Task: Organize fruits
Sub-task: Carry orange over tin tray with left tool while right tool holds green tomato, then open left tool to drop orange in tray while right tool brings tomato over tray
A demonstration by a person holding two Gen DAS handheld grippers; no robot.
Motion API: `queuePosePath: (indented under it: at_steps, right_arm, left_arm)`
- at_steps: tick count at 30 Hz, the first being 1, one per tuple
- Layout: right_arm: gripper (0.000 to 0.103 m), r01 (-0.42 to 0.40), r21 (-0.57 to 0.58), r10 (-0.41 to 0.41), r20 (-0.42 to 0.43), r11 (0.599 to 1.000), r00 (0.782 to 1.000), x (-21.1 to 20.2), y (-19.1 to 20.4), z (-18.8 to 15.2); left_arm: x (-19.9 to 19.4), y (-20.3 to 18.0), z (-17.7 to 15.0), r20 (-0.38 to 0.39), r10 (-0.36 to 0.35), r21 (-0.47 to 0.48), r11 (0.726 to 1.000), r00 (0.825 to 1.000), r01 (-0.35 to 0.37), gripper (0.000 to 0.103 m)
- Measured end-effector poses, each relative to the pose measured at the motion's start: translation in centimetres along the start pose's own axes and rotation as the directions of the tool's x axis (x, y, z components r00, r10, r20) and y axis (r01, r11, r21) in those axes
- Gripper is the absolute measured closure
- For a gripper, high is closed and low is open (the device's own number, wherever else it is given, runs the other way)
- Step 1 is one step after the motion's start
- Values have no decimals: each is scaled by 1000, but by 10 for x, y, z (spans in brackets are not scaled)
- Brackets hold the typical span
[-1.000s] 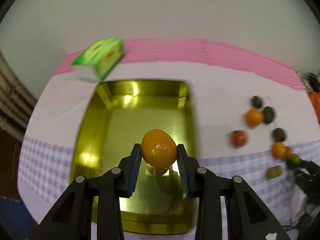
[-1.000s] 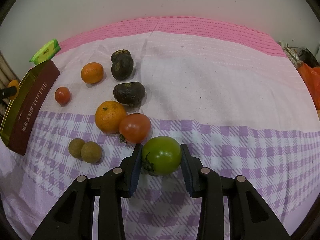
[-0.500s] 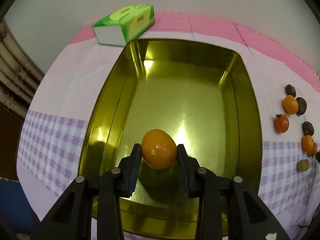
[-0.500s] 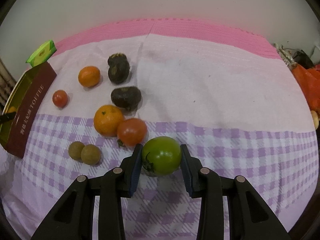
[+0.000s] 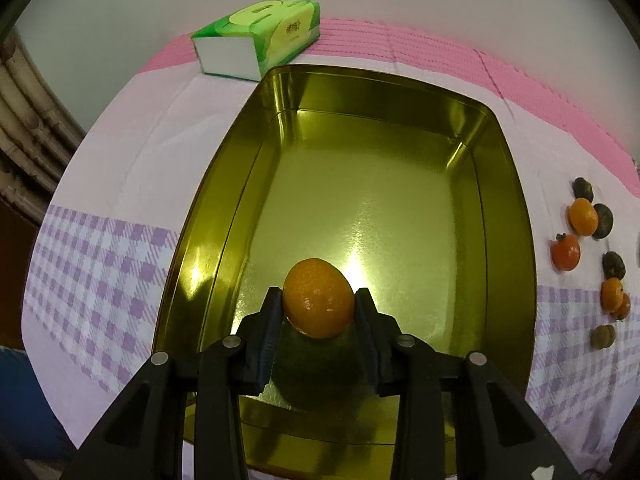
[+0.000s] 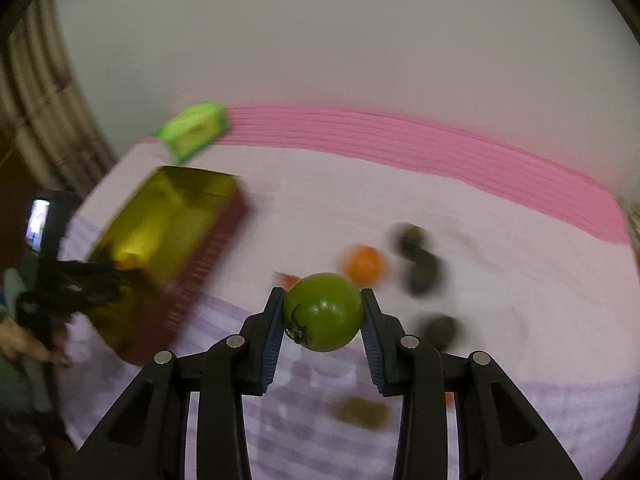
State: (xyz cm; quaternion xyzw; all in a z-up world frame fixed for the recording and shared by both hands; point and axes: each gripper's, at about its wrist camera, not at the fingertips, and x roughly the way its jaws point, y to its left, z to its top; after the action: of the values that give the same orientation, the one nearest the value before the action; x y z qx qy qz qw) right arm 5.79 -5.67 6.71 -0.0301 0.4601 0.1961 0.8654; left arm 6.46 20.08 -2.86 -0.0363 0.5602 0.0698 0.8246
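Observation:
A small orange [image 5: 316, 300] sits between the blue pads of my left gripper [image 5: 317, 309], low over the near end of a golden tin [image 5: 360, 184]. The jaws are opening, and the pads still touch the fruit on both sides. My right gripper [image 6: 322, 316] is shut on a green tomato [image 6: 323, 310] and carries it above the cloth. In the blurred right wrist view the tin [image 6: 160, 216] lies to the left, with the left gripper [image 6: 100, 276] at its near end.
A green tissue pack [image 5: 260, 36] lies behind the tin. Loose fruit sits on the checked cloth to the right: an orange [image 5: 584, 216], a red tomato [image 5: 565, 252], dark fruits [image 5: 602, 220] and brown ones [image 6: 364, 412]. A hand [image 6: 24, 344] shows at far left.
The left gripper sank with the orange toward the tin's floor. The right gripper lifted the green tomato off the cloth and swung left, bringing the tin into its view.

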Motion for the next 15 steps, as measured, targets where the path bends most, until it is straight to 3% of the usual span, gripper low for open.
queuePosePath:
  at_steps: [5, 8, 11, 15]
  right_arm:
    - [66, -99, -85, 98, -19, 991, 995, 32, 56, 21]
    - [65, -135, -126, 131, -40, 983, 991, 51, 80, 33]
    - [65, -170, -157, 162, -65, 973, 985, 66, 100, 40]
    - [65, -182, -174, 167, -98, 968, 981, 87, 120, 42]
  left_arm:
    - [-25, 17, 2, 60, -44, -58, 997, 997, 47, 66]
    - [-47, 36, 3, 131, -60, -128, 989, 990, 76, 49]
    - [-67, 52, -1, 202, -34, -193, 978, 979, 74, 45]
    - [-78, 63, -9, 234, 27, -257, 966, 972, 35, 44]
